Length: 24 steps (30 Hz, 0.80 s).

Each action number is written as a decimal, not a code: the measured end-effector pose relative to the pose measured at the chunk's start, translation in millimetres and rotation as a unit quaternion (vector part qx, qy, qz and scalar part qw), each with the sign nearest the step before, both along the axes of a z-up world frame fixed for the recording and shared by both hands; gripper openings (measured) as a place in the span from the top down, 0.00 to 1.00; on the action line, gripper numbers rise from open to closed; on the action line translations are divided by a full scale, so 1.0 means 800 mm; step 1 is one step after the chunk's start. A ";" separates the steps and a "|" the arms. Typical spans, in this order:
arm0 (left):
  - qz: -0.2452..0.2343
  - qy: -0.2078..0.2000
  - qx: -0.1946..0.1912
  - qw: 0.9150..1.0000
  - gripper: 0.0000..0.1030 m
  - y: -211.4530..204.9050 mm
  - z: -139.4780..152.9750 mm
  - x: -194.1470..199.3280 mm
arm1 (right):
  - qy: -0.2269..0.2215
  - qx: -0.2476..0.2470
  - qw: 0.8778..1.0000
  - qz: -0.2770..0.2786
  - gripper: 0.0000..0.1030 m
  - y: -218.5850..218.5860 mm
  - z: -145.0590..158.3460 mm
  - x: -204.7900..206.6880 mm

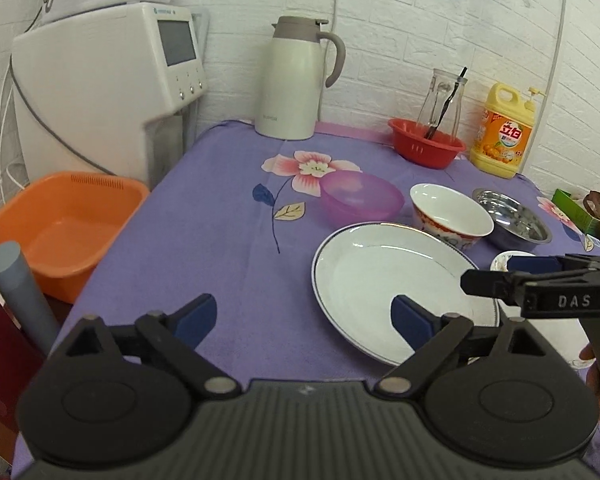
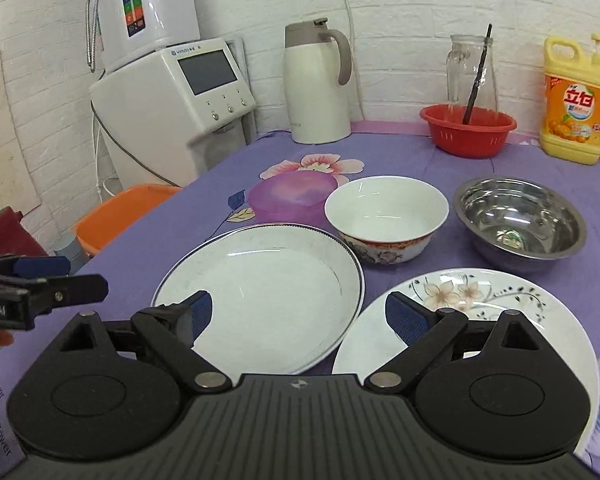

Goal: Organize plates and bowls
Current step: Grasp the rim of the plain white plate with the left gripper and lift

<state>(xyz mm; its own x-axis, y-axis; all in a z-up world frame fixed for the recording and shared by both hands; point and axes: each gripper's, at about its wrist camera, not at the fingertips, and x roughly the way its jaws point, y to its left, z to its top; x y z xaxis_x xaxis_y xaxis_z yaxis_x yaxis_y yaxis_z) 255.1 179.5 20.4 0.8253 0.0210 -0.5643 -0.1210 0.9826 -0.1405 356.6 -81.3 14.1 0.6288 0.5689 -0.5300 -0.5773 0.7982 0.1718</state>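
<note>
A white blue-rimmed plate (image 1: 380, 280) (image 2: 268, 292) lies near the table's front. A floral plate (image 2: 500, 320) lies to its right. Behind them stand a purple plastic bowl (image 1: 360, 196) (image 2: 288, 196), a white ceramic bowl (image 1: 452, 216) (image 2: 384, 216) and a steel bowl (image 1: 512, 218) (image 2: 520, 220). My left gripper (image 1: 304, 320) is open and empty, hovering over the cloth at the white plate's left edge. My right gripper (image 2: 298, 316) is open and empty, above the gap between the two plates. The right gripper also shows in the left wrist view (image 1: 496, 276).
A purple flowered cloth (image 1: 220, 240) covers the table. At the back stand a white thermos jug (image 1: 296, 80), a red basket (image 1: 426, 148) with a glass jar, and a yellow detergent bottle (image 1: 504, 132). An orange basin (image 1: 64, 228) and a water dispenser (image 1: 100, 88) stand left.
</note>
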 end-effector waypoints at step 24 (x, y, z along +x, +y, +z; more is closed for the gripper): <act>0.018 0.033 -0.012 0.999 0.10 0.039 -0.024 0.044 | 0.040 -0.069 0.995 0.059 0.00 0.084 -0.020 0.035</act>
